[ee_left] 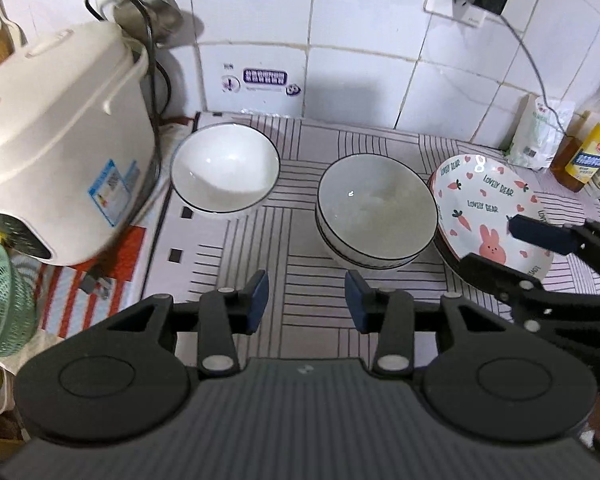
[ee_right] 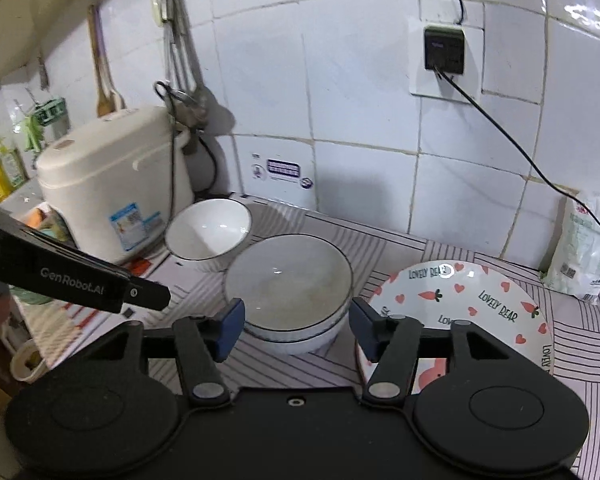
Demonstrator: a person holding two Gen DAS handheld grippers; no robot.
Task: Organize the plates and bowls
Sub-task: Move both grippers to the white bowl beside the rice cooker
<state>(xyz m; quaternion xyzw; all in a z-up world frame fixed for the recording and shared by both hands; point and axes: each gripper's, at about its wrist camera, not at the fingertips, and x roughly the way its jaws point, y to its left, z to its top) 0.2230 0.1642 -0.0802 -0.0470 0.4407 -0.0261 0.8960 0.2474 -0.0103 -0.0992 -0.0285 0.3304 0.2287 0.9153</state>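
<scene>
Both my tongs are spread and pinch nothing; left gripper [ee_left: 306, 300], right gripper [ee_right: 296, 330]; stacked bowls [ee_left: 376, 212] sit just ahead, single bowl [ee_left: 225, 168] further left, bunny plate [ee_left: 496, 208] right; I might bump that stack and tip it.

The left claw [ee_left: 307, 300] hangs with jaws apart and nothing between them above the striped bench [ee_left: 300, 280]. Beyond it sit a white bowl [ee_left: 225, 168], stacked bowls [ee_left: 376, 212] and a bunny-print plate [ee_left: 488, 208] touching them; the right claw [ee_left: 500, 246] hovers over that plate.
</scene>
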